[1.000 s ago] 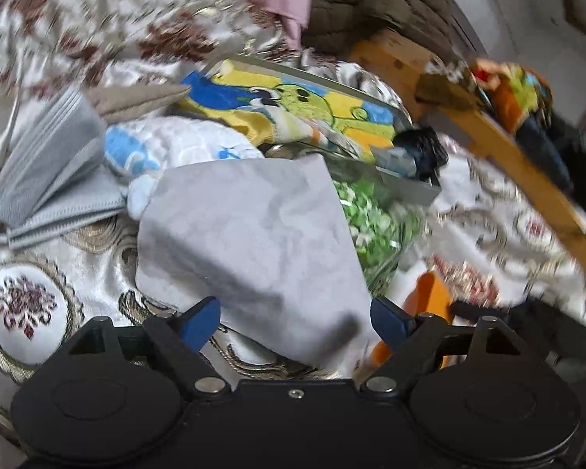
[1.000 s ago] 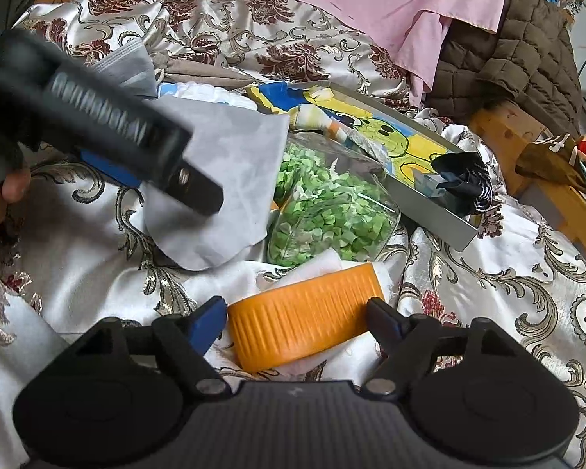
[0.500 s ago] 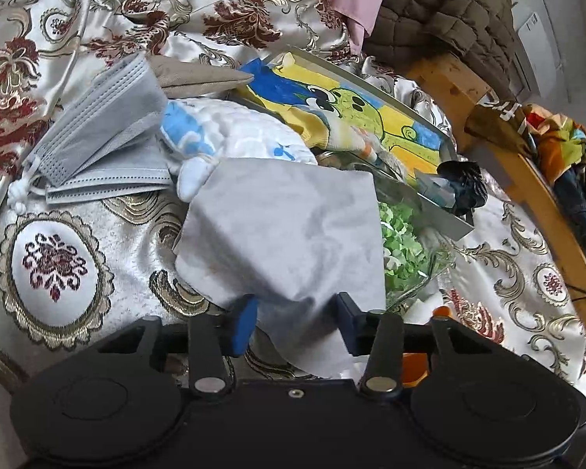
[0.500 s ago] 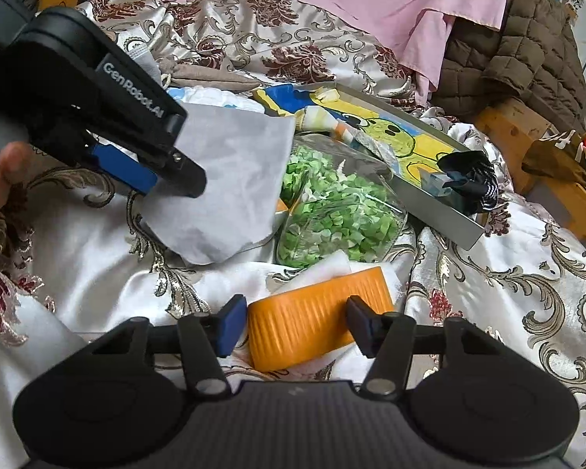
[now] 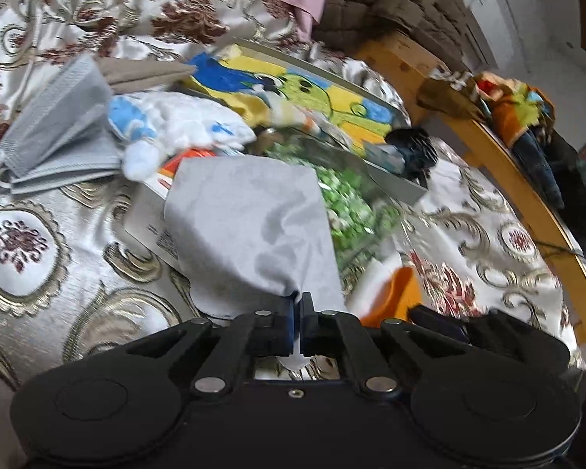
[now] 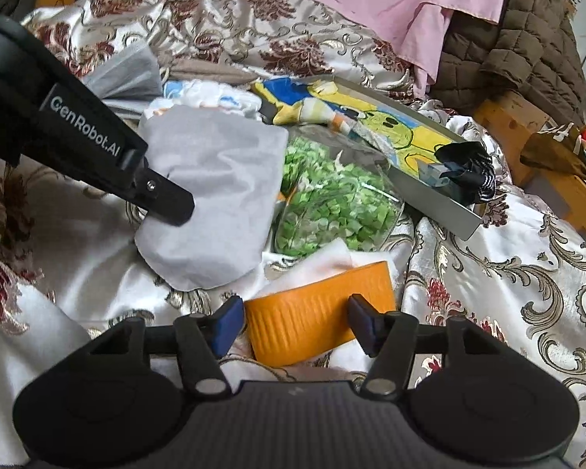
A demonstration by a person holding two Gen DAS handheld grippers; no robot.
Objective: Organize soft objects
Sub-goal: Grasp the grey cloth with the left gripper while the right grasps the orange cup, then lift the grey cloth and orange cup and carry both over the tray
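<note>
Your left gripper [image 5: 297, 305] has its fingers pinched together on the near edge of the grey cloth [image 5: 254, 219], which drapes away from the pads over a white box [image 5: 148, 215] and against the clear bag of green pieces [image 6: 332, 199]. From the right wrist view, that same gripper [image 6: 168, 211] comes in from the left, biting the cloth's left side. Your right gripper [image 6: 293, 318] has its jaws opening, one on each side of the orange ribbed object [image 6: 316, 312], with gaps between pads and object. Grey face masks [image 5: 58, 136] and a blue-and-white soft toy [image 5: 175, 125] lie beyond on the patterned bedspread [image 5: 39, 254], beside the cartoon-printed tray [image 6: 429, 191]
</note>
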